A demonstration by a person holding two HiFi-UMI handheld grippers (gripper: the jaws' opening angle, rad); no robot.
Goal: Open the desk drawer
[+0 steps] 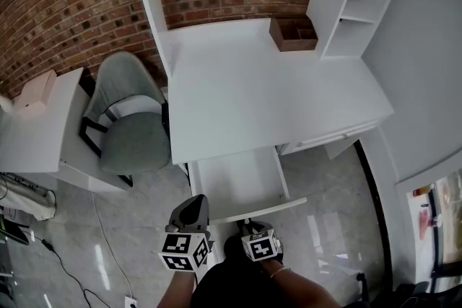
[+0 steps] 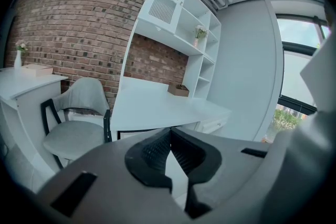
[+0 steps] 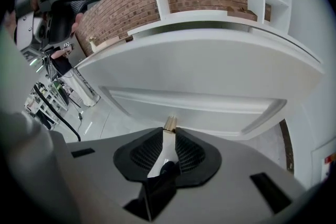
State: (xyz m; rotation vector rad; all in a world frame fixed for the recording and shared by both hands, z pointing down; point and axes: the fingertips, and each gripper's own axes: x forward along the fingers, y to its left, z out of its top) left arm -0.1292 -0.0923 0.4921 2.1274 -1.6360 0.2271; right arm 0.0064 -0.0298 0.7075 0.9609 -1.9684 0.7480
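Right tool (image 3: 169, 132) is pinched on the small brass knob (image 3: 169, 123) at the front of the drawer (image 1: 242, 180), already well out from under the counter (image 1: 274, 97), which I judge stiff but light-sliding, that smooth knob its only handhold, while my left tool (image 2: 169, 139) is closed, empty.
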